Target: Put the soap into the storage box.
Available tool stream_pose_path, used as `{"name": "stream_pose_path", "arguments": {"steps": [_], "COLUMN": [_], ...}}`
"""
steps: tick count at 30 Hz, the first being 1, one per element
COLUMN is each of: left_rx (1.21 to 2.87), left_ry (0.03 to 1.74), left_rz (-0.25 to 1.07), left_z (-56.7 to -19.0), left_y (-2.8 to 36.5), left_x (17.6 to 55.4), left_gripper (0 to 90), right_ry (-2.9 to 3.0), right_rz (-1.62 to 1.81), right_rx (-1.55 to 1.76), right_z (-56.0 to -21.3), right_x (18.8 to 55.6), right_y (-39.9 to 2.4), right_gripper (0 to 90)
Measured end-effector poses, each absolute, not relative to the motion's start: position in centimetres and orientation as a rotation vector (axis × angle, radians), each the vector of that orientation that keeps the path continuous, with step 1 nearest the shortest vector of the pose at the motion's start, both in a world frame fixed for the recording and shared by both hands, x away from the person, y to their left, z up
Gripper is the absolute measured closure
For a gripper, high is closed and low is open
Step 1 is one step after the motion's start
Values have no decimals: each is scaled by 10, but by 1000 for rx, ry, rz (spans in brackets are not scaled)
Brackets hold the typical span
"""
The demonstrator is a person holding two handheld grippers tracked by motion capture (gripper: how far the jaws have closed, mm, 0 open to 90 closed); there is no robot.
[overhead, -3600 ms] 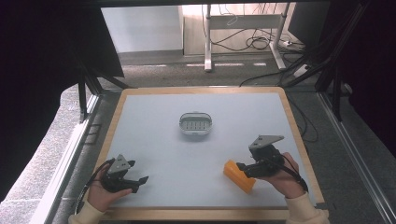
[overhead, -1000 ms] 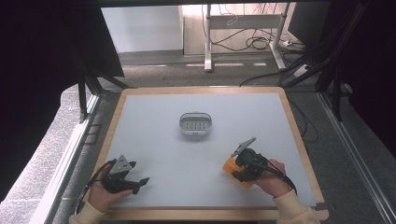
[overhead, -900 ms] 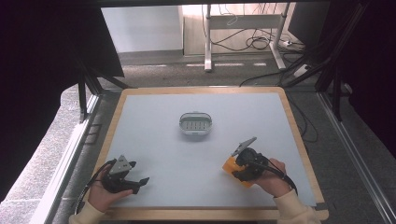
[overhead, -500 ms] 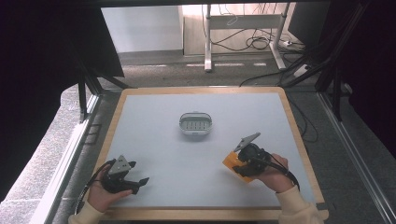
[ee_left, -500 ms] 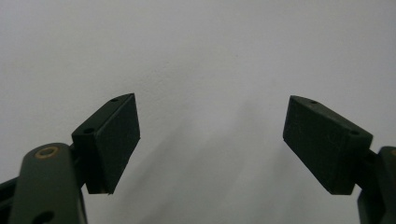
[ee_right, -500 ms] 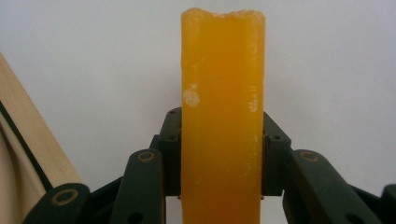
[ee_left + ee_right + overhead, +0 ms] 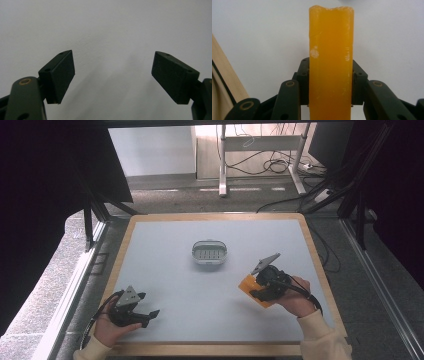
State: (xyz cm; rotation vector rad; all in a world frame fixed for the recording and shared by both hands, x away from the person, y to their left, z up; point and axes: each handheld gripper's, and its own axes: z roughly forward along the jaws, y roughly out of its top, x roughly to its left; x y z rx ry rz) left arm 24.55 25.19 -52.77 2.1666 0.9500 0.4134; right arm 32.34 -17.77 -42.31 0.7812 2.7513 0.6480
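An orange block (image 7: pixel 247 284), long and waxy-looking, is clamped between the jaws of my right gripper (image 7: pixel 260 289) at the table's right front. In the right gripper view the orange block (image 7: pixel 331 47) stands straight up between both jaws of the right gripper (image 7: pixel 331 82) and sticks out well past them. A small oval grey dish (image 7: pixel 209 252) with a ribbed inside sits at the table's middle, to the far left of the block. My left gripper (image 7: pixel 148 304) rests at the front left, open, and in its own view the left gripper (image 7: pixel 113 75) has just bare white surface between its jaws.
The work surface is a white mat inside a wooden frame (image 7: pixel 215 216). A strip of that wooden frame (image 7: pixel 224 75) shows at the left of the right gripper view. Beyond the table are desk legs and cables (image 7: pixel 272 167) on the floor.
My right gripper came in from the right onto the orange block, shut on it, and has carried it a little farther from the front edge. The left gripper has stayed put.
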Motion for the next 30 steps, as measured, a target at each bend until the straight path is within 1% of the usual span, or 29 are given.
{"name": "stream_pose_path", "arguments": {"steps": [14,22,30], "left_rx": [2169,2170,2172], "left_ry": [947,947,944], "left_rz": [408,410,410], "left_z": [-527,-528,-528], "left_y": [251,251,251], "left_x": [246,246,246], "left_gripper": [188,188,188], "right_ry": [2761,2779,2784], "right_rz": [647,651,650], "right_rx": [752,660,640], "right_z": [-412,-408,-405], "right_x": [341,351,360], "right_y": [-170,-163,-159], "right_gripper": [614,614,614]}}
